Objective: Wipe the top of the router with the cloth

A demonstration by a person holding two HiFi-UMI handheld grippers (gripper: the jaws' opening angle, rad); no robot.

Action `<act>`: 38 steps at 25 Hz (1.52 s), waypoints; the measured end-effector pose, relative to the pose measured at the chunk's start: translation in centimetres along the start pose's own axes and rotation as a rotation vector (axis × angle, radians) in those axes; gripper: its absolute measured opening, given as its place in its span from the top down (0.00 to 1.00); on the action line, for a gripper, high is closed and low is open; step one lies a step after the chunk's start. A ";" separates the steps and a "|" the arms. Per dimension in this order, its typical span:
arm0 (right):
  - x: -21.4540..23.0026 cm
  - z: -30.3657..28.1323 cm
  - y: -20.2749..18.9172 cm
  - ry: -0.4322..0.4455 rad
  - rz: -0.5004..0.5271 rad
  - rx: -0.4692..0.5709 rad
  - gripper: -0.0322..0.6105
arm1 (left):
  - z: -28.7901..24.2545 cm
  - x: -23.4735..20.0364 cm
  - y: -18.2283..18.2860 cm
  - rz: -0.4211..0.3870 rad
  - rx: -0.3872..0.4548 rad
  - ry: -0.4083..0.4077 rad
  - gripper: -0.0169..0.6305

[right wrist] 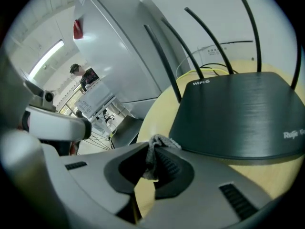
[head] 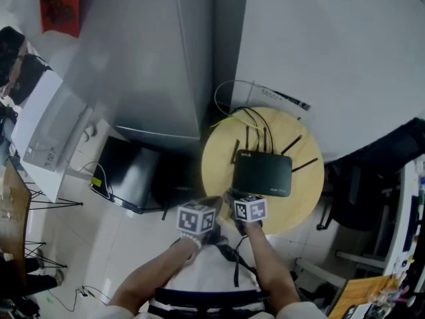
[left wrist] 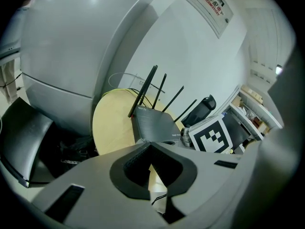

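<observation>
The right gripper (right wrist: 155, 149) is clamped on a small grey textured cloth (right wrist: 152, 157), right at the near edge of the flat black plastic router (right wrist: 243, 113), which lies on the round pale wooden table (head: 219, 153). Only a small tuft of cloth pokes past the jaws, so the hard tips may scrape the top, or the cloth may slip out. The left gripper (left wrist: 150, 146), jaws together on nothing, hangs apart from the router, so a firm push could slide it unbraced into its 4 thin black antennas' side.
</observation>
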State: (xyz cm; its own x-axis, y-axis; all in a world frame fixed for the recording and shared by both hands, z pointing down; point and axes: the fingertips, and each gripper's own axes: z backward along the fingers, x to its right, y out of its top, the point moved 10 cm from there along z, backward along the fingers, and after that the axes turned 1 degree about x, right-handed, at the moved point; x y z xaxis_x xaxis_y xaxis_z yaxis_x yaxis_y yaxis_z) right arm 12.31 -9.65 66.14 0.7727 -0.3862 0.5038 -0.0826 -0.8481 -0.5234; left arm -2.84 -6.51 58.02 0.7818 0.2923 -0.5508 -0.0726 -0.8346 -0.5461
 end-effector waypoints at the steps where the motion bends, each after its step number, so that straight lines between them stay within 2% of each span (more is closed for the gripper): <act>1: -0.1 -0.3 0.1 0.005 -0.008 0.001 0.88 | 0.1 -0.3 0.0 0.009 0.001 0.003 0.98; 6: -1.7 -1.2 1.1 0.050 -0.103 0.043 0.88 | 0.7 -1.9 0.4 0.053 0.012 0.024 0.98; 9: -2.7 -1.6 2.2 0.026 -0.143 0.077 0.88 | 0.9 -3.0 0.9 0.072 0.020 0.038 0.98; 16: -1.4 -1.5 5.1 -0.295 -0.344 0.105 0.88 | 0.8 -4.1 1.8 0.090 0.023 0.042 0.98; 23: -0.5 -2.8 7.2 -0.450 -0.375 0.038 0.88 | 0.7 -4.4 2.2 0.097 0.018 0.041 0.98; 30: -1.0 -2.3 5.4 -0.425 -0.361 0.004 0.88 | 0.4 -4.1 2.3 0.093 0.024 0.027 0.98; 38: -2.1 0.1 0.4 -0.383 -0.339 -0.025 0.88 | 1.8 -2.5 0.6 0.079 0.042 0.018 0.98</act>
State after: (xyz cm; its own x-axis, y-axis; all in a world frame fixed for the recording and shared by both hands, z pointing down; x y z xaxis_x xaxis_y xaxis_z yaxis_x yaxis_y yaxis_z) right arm 10.77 -9.13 64.80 0.9335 0.0687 0.3520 0.2012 -0.9128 -0.3554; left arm -5.90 -6.88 57.97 0.7838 0.2177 -0.5816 -0.1597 -0.8343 -0.5276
